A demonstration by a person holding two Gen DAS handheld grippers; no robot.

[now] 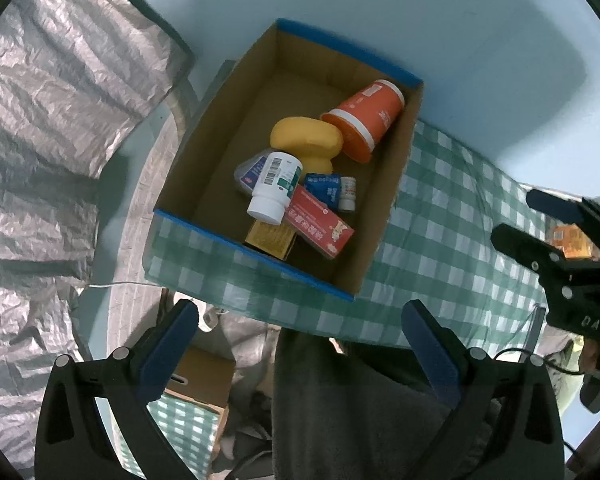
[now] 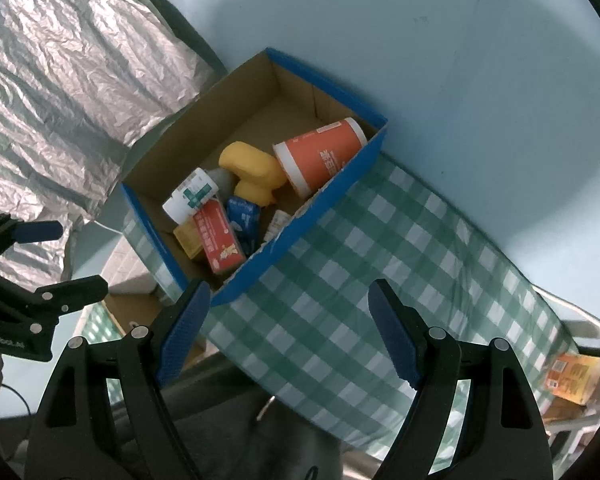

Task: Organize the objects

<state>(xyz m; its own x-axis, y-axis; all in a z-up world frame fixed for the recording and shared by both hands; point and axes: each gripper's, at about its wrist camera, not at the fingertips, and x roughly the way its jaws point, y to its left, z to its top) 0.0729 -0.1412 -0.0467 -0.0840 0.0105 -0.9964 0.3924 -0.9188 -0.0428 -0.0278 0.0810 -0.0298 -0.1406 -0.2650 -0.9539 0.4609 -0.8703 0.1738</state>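
A blue-edged cardboard box [image 1: 204, 152] [image 2: 332, 196] sits on a green checked tablecloth [image 1: 452, 248] [image 2: 364, 280]. Inside lie an orange cup [image 1: 366, 118] [image 2: 320, 154], a yellow rubber duck [image 1: 306, 140] [image 2: 254, 172], a white pill bottle [image 1: 276, 188] [image 2: 190, 196], a red carton [image 1: 320, 222] [image 2: 218, 238], a blue packet [image 1: 322, 188] [image 2: 244, 218], a small white bottle [image 1: 348, 194] and a yellow box [image 1: 270, 238] [image 2: 189, 240]. My left gripper [image 1: 300, 344] is open and empty, near the box's front edge. My right gripper [image 2: 288, 332] is open and empty, over the cloth beside the box.
Crinkled silver foil sheeting [image 1: 48, 120] [image 2: 60, 80] hangs on the left. A pale blue wall [image 1: 420, 12] is behind. An orange package [image 1: 572, 240] [image 2: 572, 376] lies at the right. A second cardboard box [image 1: 200, 376] sits below the table edge.
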